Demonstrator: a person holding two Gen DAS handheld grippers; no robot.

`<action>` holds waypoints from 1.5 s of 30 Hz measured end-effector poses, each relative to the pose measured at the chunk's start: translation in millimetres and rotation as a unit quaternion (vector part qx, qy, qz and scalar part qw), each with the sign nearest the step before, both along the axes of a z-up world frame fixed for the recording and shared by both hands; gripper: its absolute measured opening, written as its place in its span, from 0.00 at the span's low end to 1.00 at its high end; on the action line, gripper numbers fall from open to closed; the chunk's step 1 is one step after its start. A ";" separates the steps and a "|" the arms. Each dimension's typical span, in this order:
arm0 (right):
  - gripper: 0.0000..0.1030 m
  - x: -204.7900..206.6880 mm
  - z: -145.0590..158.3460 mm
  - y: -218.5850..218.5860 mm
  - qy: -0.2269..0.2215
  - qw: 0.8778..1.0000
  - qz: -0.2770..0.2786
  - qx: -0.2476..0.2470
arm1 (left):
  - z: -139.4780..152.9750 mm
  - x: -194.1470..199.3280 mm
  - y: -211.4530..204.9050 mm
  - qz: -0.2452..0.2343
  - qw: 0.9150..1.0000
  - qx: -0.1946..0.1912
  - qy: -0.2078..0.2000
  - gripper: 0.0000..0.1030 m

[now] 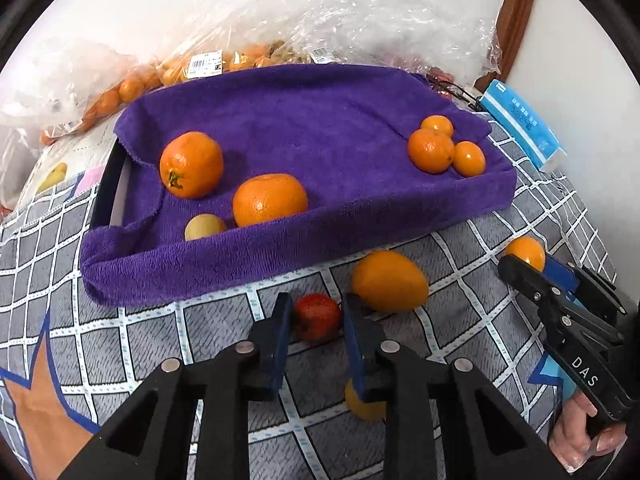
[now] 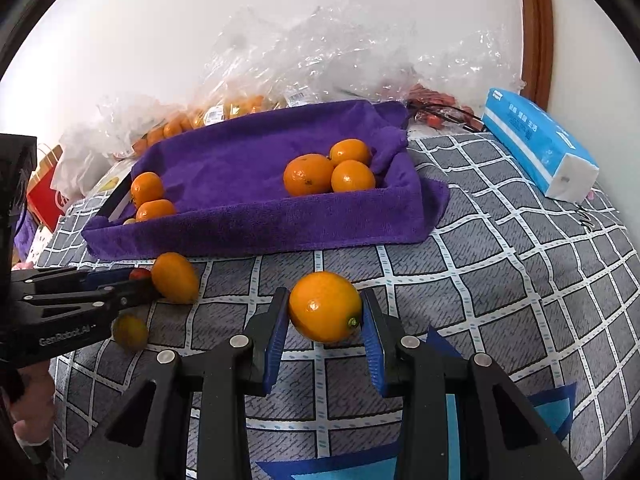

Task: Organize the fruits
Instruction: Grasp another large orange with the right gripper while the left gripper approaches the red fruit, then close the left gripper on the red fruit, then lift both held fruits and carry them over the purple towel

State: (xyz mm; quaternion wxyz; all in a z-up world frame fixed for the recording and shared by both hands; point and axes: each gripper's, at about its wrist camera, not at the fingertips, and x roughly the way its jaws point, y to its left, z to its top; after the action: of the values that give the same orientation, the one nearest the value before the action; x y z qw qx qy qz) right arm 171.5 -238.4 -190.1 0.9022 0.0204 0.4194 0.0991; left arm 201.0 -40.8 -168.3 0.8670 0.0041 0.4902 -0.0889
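Observation:
My left gripper (image 1: 317, 305) is shut on a small red fruit (image 1: 317, 317) that rests on the checked cloth, just in front of the tray lined with a purple towel (image 1: 280, 256). My right gripper (image 2: 325, 300) is shut on an orange citrus fruit (image 2: 325, 307), held a little above the cloth. In the tray, two large oranges (image 1: 191, 164) and a small yellow fruit (image 1: 205, 226) lie at the left end. Three smaller oranges (image 1: 430, 150) cluster at the right end. An oval orange fruit (image 1: 390, 280) and a small yellowish one (image 2: 130, 332) lie loose beside the left gripper.
Clear plastic bags of small oranges (image 1: 132, 88) pile up behind the tray against the white wall. A blue tissue pack (image 2: 536, 144) lies at the right back on the checked grey cloth (image 2: 520, 280). A red bag (image 2: 44, 196) stands at the far left.

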 end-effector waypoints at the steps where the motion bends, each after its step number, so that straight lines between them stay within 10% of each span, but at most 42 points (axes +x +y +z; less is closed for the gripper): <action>1: 0.34 0.3 -0.1 0.2 0.000 1.000 0.000 0.001 | 0.1 -0.2 1.7 -0.001 1.000 -0.004 0.000 0.23; 22: 0.34 -7.6 10.3 -7.1 -0.031 0.999 0.003 0.039 | 9.7 -59.7 104.3 0.105 0.989 -0.096 -0.038 0.23; 45: 0.34 24.1 81.3 28.7 -0.072 0.997 -0.002 0.017 | 84.7 -10.1 110.8 0.083 0.983 -0.119 -0.114 0.23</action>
State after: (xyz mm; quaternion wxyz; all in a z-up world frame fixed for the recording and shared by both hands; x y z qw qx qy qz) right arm 195.6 -209.7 -108.8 0.9296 0.0293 0.3519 0.1053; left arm 190.9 70.0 -83.5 0.9159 -0.1296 0.3728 -0.0733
